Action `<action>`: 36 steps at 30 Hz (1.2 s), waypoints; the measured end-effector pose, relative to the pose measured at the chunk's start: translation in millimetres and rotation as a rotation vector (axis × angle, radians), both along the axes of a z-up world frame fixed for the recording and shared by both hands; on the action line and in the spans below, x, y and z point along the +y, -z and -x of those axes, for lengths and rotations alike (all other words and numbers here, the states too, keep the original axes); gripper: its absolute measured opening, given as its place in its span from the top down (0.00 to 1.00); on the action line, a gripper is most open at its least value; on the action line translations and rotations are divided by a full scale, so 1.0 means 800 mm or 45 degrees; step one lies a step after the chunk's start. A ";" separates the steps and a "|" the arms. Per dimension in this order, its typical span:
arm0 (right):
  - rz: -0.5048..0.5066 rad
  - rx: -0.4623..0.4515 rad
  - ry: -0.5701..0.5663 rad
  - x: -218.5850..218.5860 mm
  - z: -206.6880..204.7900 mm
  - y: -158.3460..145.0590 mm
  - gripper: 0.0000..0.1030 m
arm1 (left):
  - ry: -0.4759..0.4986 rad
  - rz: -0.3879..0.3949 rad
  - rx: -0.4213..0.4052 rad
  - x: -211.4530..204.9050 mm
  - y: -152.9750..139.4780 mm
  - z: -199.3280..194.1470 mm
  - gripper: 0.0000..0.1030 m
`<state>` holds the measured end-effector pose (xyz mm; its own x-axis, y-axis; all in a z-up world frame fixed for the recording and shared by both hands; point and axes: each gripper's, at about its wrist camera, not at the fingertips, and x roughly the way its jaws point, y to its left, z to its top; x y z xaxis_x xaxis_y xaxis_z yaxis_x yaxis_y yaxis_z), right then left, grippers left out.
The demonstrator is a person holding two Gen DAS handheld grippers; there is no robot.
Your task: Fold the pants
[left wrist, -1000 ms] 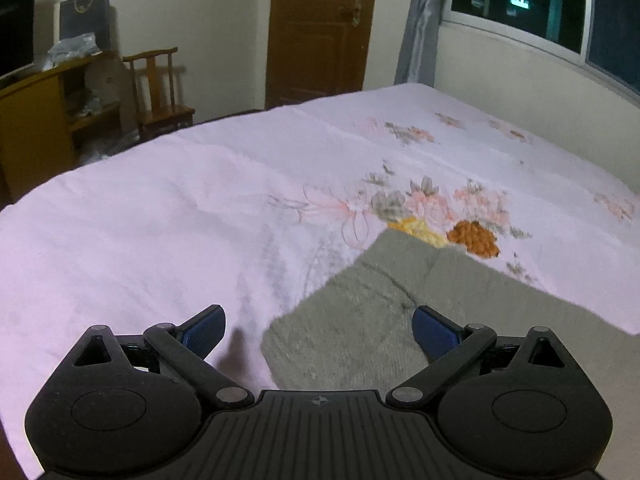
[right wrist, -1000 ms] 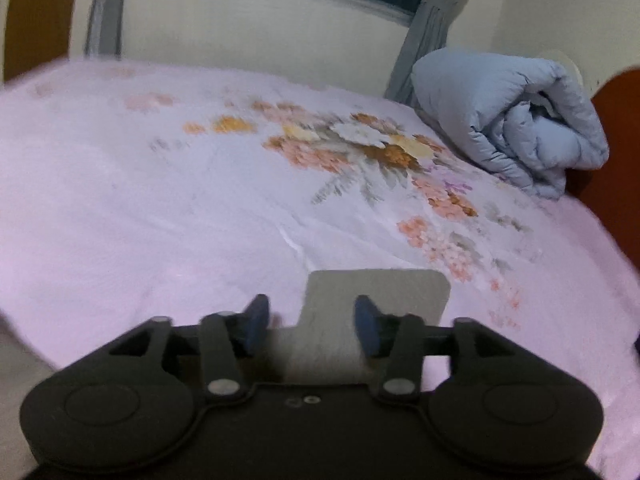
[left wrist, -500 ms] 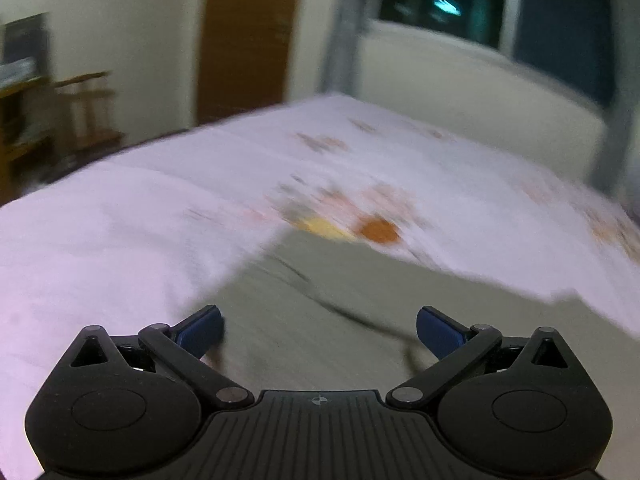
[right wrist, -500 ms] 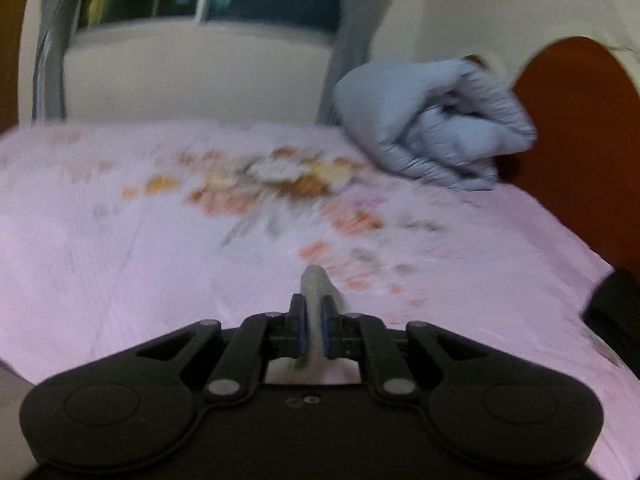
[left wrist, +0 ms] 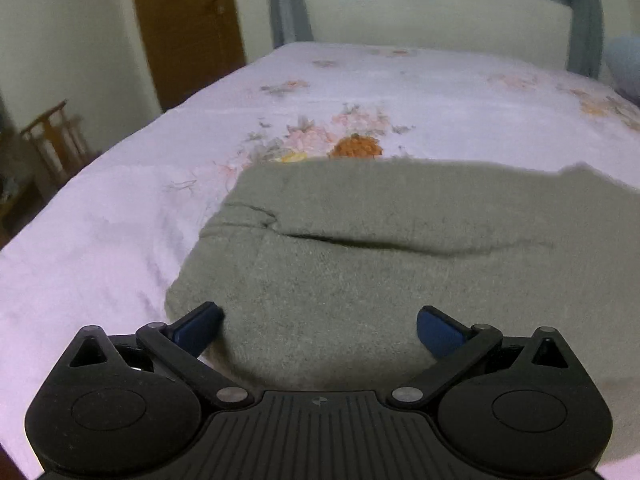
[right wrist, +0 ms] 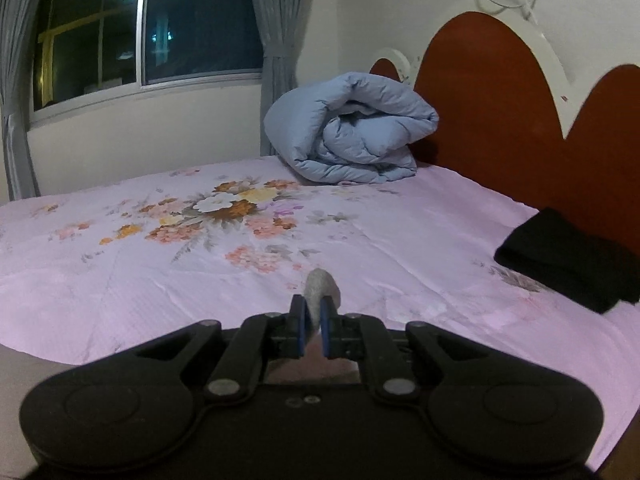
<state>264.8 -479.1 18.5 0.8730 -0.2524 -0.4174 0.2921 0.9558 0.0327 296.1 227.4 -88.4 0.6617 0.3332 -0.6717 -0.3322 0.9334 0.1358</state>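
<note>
1. My right gripper (right wrist: 314, 320) is clamped on a grey tip of the pants (right wrist: 320, 288), which pokes up between its blue pads; the jaws have just been closing onto it. Only this camera shows that pinch.
2. My left gripper (left wrist: 318, 326) stands wide open just over the near part of the pants (left wrist: 400, 260), its blue fingers (left wrist: 198, 326) apart with nothing pressed between them. Only this camera shows the garment's spread.
3. From the left camera, the pants lie flat on the bed (left wrist: 100, 220), a broad grey slab whose long axis runs across the picture, from a rounded end at the left out past the right edge. A dark crease crosses the cloth along that same line.
4. The sheet is pink with clusters of orange, white and rose flowers (right wrist: 224, 208).
5. The right camera alone shows a rolled blue quilt (right wrist: 352, 128) at the far end of the bed against a red-brown headboard (right wrist: 500, 120), a folded black cloth (right wrist: 568, 264) near that headboard, and a dark window (right wrist: 152, 32) with grey curtains.
6. The left camera alone shows a brown door (left wrist: 184, 28) and a wooden chair (left wrist: 56, 136) beside the bed, both blurred.
</note>
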 end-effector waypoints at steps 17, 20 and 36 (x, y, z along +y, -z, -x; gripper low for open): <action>-0.308 0.061 0.152 -0.061 0.065 0.103 1.00 | 0.079 0.029 0.053 0.007 -0.006 0.000 0.00; -0.348 0.073 0.158 -0.066 0.067 0.116 1.00 | 0.092 0.026 0.057 0.007 -0.006 0.001 0.00; -0.474 0.018 -0.008 -0.010 0.113 0.096 0.87 | 0.026 0.447 -0.140 -0.027 -0.025 0.103 0.00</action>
